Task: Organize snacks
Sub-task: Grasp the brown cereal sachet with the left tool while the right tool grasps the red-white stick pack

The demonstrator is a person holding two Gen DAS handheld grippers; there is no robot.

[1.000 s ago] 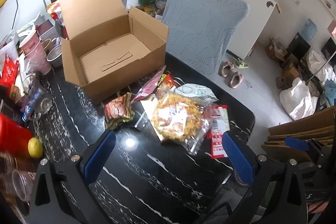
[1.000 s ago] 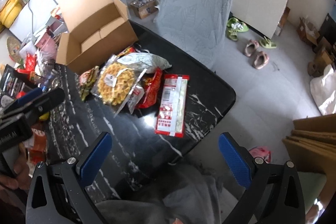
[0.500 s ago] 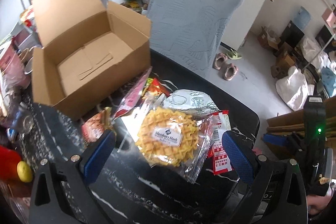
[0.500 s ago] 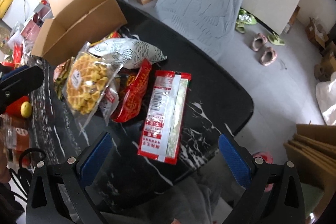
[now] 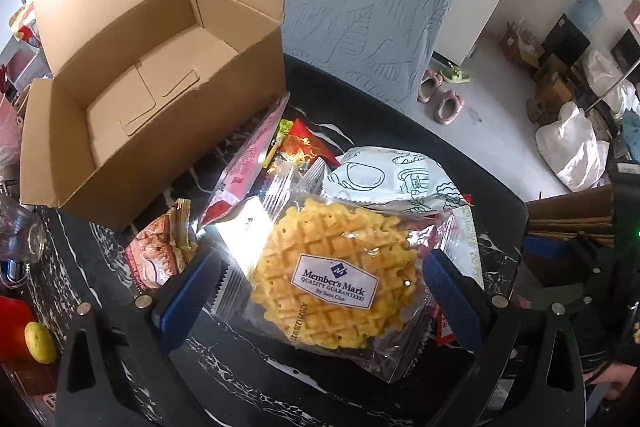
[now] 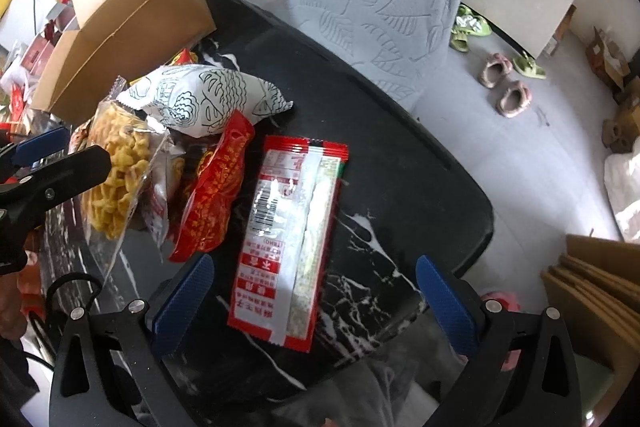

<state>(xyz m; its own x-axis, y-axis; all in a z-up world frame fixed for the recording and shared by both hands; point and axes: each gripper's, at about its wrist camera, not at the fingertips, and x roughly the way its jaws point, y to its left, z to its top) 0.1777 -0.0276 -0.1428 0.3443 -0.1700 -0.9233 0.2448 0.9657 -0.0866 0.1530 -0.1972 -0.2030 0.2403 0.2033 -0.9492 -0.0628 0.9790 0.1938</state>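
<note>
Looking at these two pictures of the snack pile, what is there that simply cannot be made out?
- Left wrist view: the snacks under the waffle pack are mostly covered by it.
- Left wrist view: the near inner wall of the cardboard box is hidden by its own side.
- Right wrist view: the box's inside is not seen, only its outer wall.
- Right wrist view: the small print on the long red-and-white packet is too small to read.

You can read "Member's Mark, QUALITY GUARANTEED, By Sams Club" on the white label (image 5: 335, 280) of the waffle pack (image 5: 332, 279). Print on the red packet (image 6: 289, 235) shows a barcode; its characters are not legible.
</note>
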